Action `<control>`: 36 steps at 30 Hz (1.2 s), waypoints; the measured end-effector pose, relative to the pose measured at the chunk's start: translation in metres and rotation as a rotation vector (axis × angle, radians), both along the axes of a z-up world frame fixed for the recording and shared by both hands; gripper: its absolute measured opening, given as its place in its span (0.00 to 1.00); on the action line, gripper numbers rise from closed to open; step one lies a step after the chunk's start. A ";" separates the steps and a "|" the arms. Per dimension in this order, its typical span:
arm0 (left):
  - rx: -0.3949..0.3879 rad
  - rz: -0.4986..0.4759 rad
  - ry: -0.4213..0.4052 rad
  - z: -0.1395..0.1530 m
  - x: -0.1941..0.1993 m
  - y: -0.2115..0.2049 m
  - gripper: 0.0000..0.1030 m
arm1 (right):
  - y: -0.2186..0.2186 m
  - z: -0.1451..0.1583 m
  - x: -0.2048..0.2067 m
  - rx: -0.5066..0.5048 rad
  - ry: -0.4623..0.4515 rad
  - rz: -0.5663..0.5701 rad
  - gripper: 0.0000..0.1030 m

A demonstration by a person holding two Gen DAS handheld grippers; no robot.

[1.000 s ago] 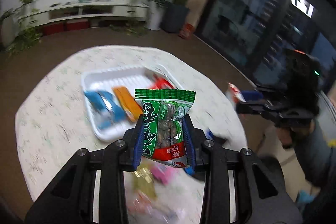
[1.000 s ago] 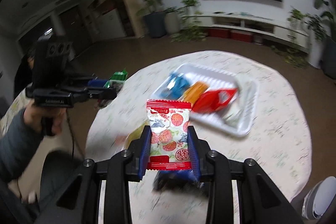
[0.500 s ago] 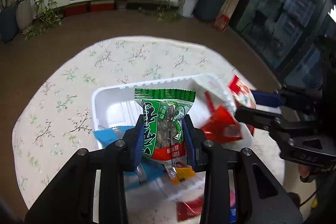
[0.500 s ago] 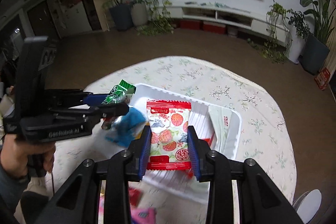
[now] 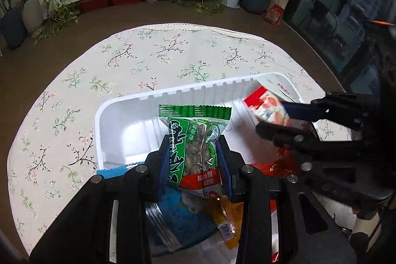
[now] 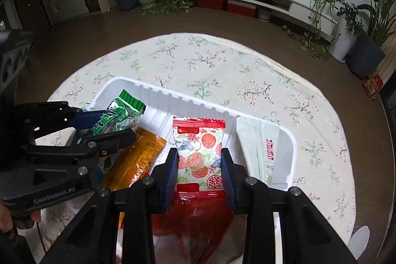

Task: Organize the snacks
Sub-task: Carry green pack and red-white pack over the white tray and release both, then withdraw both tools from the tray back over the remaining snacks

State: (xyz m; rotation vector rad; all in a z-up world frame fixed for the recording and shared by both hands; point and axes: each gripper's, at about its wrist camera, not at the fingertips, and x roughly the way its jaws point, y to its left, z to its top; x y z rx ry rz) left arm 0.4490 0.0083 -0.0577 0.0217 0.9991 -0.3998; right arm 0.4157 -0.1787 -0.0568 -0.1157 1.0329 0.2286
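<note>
Over the white tray [image 6: 293,140], our left gripper [image 5: 195,160] clamps a green snack packet [image 5: 195,140]; beside it, our right gripper [image 6: 200,165] clamps a red-and-white packet [image 6: 199,152].

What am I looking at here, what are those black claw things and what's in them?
No robot: a person carries a hand-held gripper in each hand, each with its own camera looking along its two fingers. The left hand-held gripper clamps a green nut packet; the right hand-held gripper clamps a red-and-white strawberry packet. Both hang over a white tray on a round table with a flowered cloth. In the tray lie an orange packet, a red bag and a white sachet.
</note>
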 end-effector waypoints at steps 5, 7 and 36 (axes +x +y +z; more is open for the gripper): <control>0.013 0.017 -0.011 -0.003 -0.002 -0.004 0.42 | 0.005 -0.017 0.005 -0.040 0.024 0.008 0.36; 0.008 0.023 -0.015 -0.004 -0.002 -0.004 0.51 | 0.006 -0.022 0.005 -0.054 0.025 0.010 0.36; -0.012 0.257 -0.180 0.078 -0.247 0.094 1.00 | -0.042 0.117 -0.197 0.172 -0.485 -0.069 0.93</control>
